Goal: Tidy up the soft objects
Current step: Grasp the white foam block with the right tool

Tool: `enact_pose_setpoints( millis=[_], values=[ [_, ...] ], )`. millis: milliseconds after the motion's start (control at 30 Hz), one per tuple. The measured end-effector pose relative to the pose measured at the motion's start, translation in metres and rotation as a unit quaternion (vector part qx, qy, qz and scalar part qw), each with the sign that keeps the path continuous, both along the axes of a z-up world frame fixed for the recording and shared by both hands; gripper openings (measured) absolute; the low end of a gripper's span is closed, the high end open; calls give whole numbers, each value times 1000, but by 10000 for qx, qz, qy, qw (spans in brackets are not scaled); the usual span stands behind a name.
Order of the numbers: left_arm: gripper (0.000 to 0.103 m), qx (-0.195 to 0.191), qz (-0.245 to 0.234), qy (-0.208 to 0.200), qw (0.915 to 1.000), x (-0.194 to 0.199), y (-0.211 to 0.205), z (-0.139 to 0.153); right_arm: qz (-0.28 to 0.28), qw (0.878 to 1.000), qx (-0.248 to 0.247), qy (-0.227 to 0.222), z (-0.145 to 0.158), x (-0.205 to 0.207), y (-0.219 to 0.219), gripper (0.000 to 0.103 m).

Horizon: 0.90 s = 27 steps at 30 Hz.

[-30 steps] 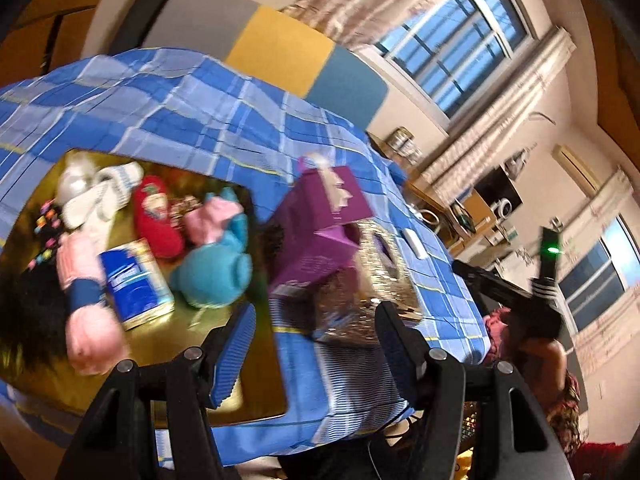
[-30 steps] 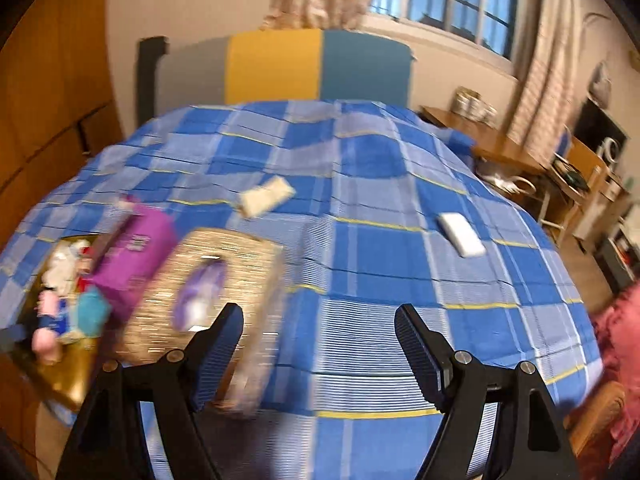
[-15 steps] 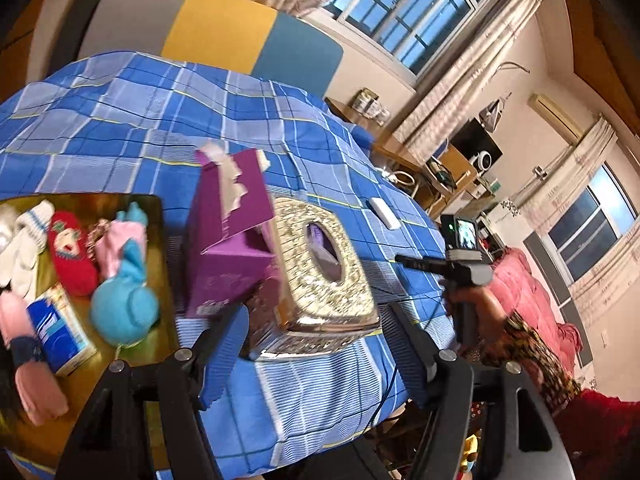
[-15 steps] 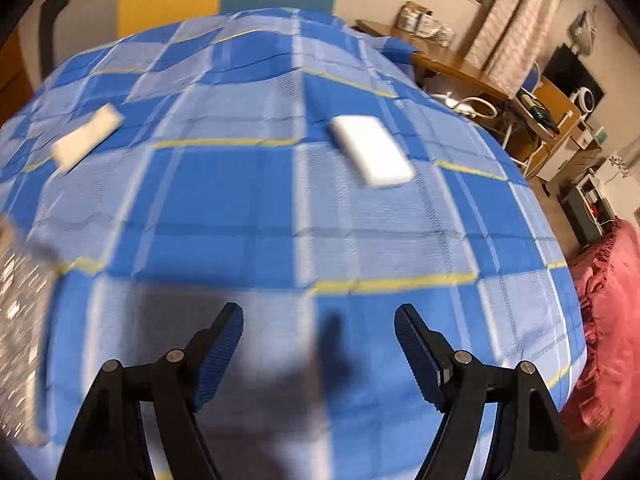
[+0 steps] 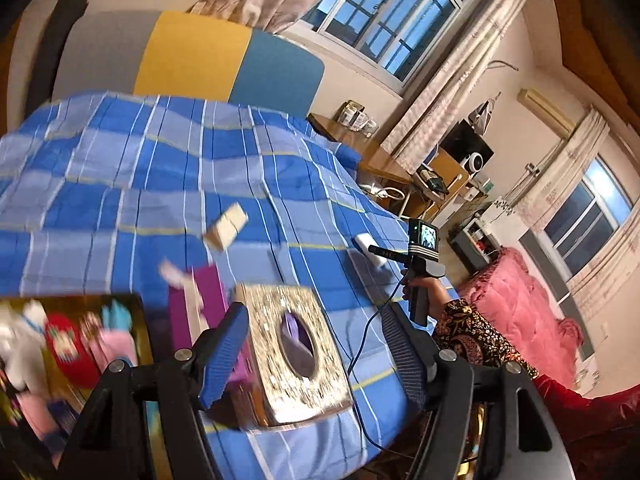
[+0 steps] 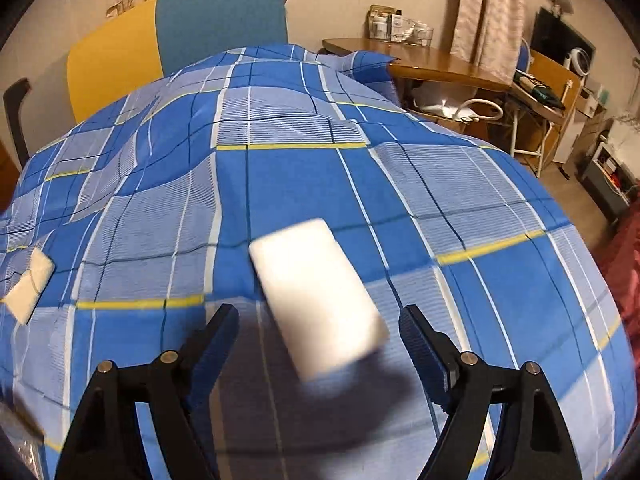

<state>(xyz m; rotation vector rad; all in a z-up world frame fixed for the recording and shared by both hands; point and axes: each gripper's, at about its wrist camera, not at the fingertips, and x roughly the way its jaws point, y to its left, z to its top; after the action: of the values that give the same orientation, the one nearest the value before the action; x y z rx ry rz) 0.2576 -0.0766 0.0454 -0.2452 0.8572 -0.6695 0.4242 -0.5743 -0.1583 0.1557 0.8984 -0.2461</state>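
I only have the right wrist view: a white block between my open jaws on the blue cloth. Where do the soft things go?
Observer: The left wrist view shows a gold tray at the table's near left corner, already holding soft toys.
Operator: What lies between me and it?
Observer: A glittery tissue box and a purple box, side by side.
Operator: Is the left gripper busy?
Observer: No. The left gripper is open and empty, over the tissue box.
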Motion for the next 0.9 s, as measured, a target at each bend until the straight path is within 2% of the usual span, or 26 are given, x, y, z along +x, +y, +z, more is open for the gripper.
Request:
enact_pose_setpoints(
  millis=[133, 200, 267, 300, 433, 600, 667, 767, 900],
  values=[
    [70, -95, -77, 109, 9999, 23, -6, 8, 146, 9995, 217, 181, -15, 20, -5, 84],
    [70, -177, -103, 173, 9996, 30, -9, 7, 176, 9993, 86, 305, -22, 25, -3, 84],
    [70, -184, -150, 187, 9995, 34, -14, 5, 220, 9990, 124, 364, -25, 25, -3, 77],
    [70, -210, -172, 217, 9994, 37, -17, 4, 183, 9991, 89, 385, -26, 24, -4, 69],
    [70, -225, -288, 491, 9981, 49, -32, 1, 81, 9991, 199, 353, -25, 17, -8, 64],
    [73, 72, -322, 793, 9963, 75, -59, -1, -214, 9968, 647, 410, -12, -8, -8, 62],
    [77, 424, -214, 800, 9957, 87, -77, -1, -368, 9952, 810, 403, -4, -24, -2, 62],
    [81, 715, -218, 785, 9941, 104, -101, -5, -536, 9884, 1411, 169, 11, -56, 12, 62],
    [82, 1151, -250, 838, 9895, 139, -132, -17, -459, 9813, 1870, -74, 24, -87, 44, 62]
  ],
)
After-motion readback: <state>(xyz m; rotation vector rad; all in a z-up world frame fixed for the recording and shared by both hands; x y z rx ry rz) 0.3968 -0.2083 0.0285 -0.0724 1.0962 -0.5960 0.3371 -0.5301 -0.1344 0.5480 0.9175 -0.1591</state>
